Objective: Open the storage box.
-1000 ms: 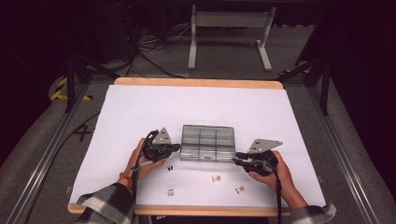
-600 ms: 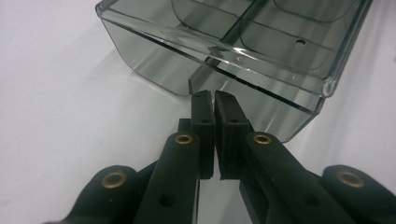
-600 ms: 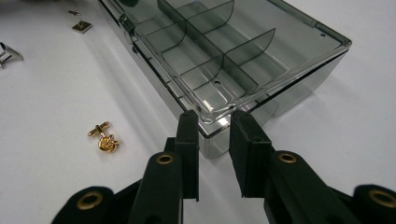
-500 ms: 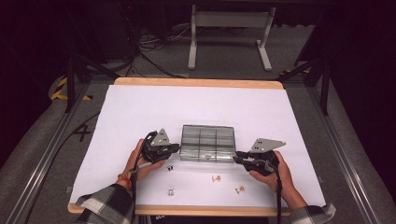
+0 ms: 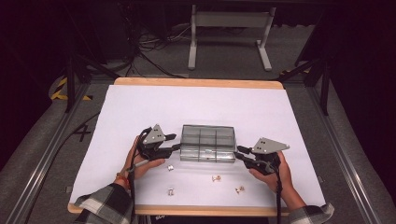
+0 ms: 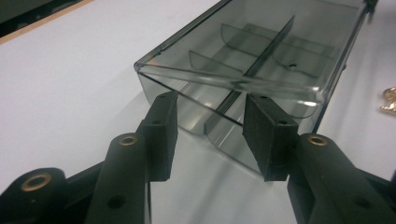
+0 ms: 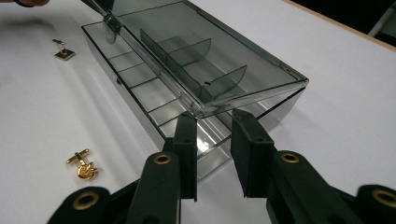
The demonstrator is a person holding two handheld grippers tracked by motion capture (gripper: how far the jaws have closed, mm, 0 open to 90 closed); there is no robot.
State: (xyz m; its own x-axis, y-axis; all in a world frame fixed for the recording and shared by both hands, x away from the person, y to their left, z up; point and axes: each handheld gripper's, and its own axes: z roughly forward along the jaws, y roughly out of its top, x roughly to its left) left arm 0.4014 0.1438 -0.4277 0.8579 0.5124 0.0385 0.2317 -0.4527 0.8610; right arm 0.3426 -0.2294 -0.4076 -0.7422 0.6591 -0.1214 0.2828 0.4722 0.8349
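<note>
A smoky clear plastic compartment box lies in the middle of the white table, its lid slightly ajar above the base. My left gripper sits at the box's left end. Its jaws have just been opening and now stand apart in front of the end wall, with nothing between the pads. My right gripper is at the box's right front corner, under the lid's overhanging corner. Its jaws stand apart against the end wall, and I see nothing clamped.
Several small cufflinks lie loose in front of the box: one by the left hand, others toward the right. A gold cufflink lies near my right gripper. The wooden table edge runs along the back.
The left gripper's jaws have opened at the box's left end. Both hands and the box stay about where they were.
</note>
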